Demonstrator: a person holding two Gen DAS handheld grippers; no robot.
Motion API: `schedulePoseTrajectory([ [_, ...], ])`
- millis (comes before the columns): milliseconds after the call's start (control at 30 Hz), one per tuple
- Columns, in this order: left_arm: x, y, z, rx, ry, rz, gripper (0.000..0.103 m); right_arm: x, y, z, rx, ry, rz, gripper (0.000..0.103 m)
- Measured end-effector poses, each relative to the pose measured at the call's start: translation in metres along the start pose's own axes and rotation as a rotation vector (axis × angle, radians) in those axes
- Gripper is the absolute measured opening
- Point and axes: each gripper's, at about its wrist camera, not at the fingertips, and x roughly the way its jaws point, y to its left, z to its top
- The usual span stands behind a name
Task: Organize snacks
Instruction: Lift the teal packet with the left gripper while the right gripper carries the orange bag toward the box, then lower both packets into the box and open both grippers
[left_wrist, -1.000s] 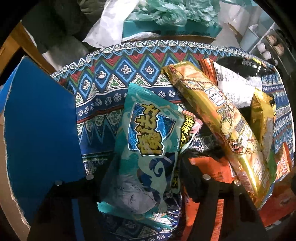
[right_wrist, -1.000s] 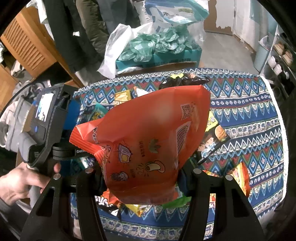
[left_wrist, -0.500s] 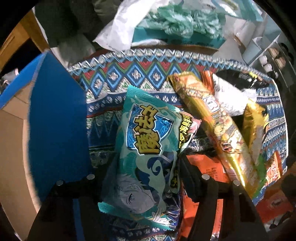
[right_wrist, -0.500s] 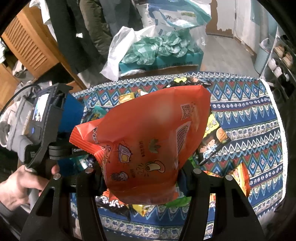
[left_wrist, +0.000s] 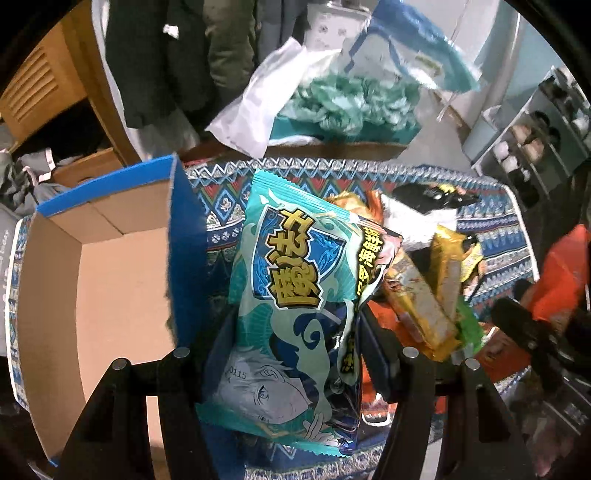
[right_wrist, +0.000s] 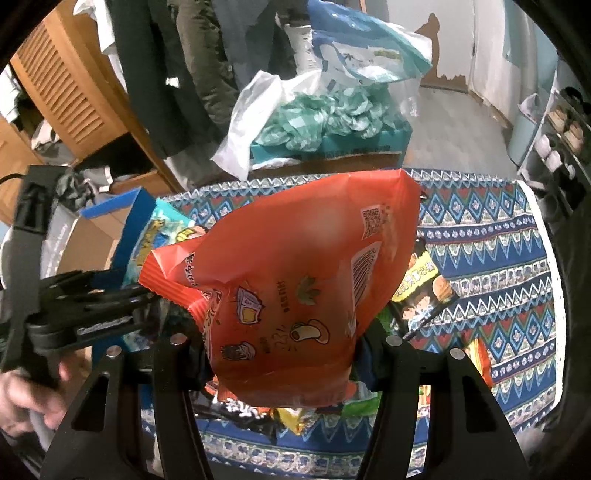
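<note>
My left gripper (left_wrist: 295, 347) is shut on a teal snack bag (left_wrist: 295, 295) and holds it lifted, just right of an open blue cardboard box (left_wrist: 92, 280). My right gripper (right_wrist: 284, 350) is shut on a large orange snack bag (right_wrist: 295, 280), held above the patterned tablecloth (right_wrist: 498, 266). In the right wrist view the left gripper (right_wrist: 85, 306) and its teal bag (right_wrist: 159, 229) show at the left, beside the box (right_wrist: 110, 221). A pile of gold and orange snack packs (left_wrist: 424, 295) lies on the table right of the teal bag.
A black-and-yellow snack pack (right_wrist: 421, 291) and several others lie on the cloth under the orange bag. A white plastic bag with green packets (left_wrist: 325, 99) stands behind the table. A wooden cabinet (right_wrist: 66, 85) is at the far left, shelves (left_wrist: 535, 140) at the right.
My left gripper has lifted the teal bag off the pile and swung it left toward the box, whose open inside now shows. The right gripper still holds the orange bag, raised slightly.
</note>
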Motion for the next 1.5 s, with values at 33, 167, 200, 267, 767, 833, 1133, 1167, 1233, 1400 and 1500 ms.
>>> schedulePoseTrajectory([
  [33, -0.006, 0.002, -0.001, 0.001, -0.012, 0.002, 0.065, -0.001, 0.002, 0.000, -0.003, -0.004, 0.001, 0.059],
  [167, -0.027, 0.008, -0.004, -0.005, -0.041, -0.010, 0.065, -0.007, 0.012, 0.003, -0.016, -0.019, 0.005, 0.059],
  [200, -0.032, 0.010, -0.005, -0.008, -0.047, -0.014, 0.065, -0.009, 0.015, 0.004, -0.021, -0.023, 0.008, 0.059],
  [267, -0.036, 0.012, -0.006, -0.015, -0.056, -0.017, 0.065, -0.011, 0.021, 0.006, -0.029, -0.029, 0.011, 0.059],
  [767, -0.081, 0.074, -0.018, -0.130, -0.142, -0.034, 0.065, -0.013, 0.086, 0.020, -0.096, -0.048, 0.073, 0.059],
  [833, -0.084, 0.085, -0.020, -0.144, -0.151, -0.021, 0.065, -0.012, 0.099, 0.022, -0.110, -0.046, 0.089, 0.059],
  [1133, -0.090, 0.147, -0.040, -0.255, -0.158, 0.011, 0.065, -0.002, 0.164, 0.027, -0.184, -0.034, 0.148, 0.059],
  [1167, -0.091, 0.153, -0.042, -0.265, -0.159, 0.013, 0.065, 0.001, 0.171, 0.027, -0.191, -0.029, 0.153, 0.059],
  [1233, -0.092, 0.166, -0.046, -0.288, -0.160, 0.023, 0.065, 0.006, 0.185, 0.027, -0.205, -0.019, 0.163, 0.059],
  [1400, -0.088, 0.194, -0.058, -0.347, -0.154, 0.046, 0.065, 0.022, 0.216, 0.025, -0.234, 0.011, 0.188, 0.059],
  [1500, -0.082, 0.205, -0.064, -0.368, -0.139, 0.051, 0.065, 0.034, 0.231, 0.023, -0.242, 0.040, 0.210, 0.059],
])
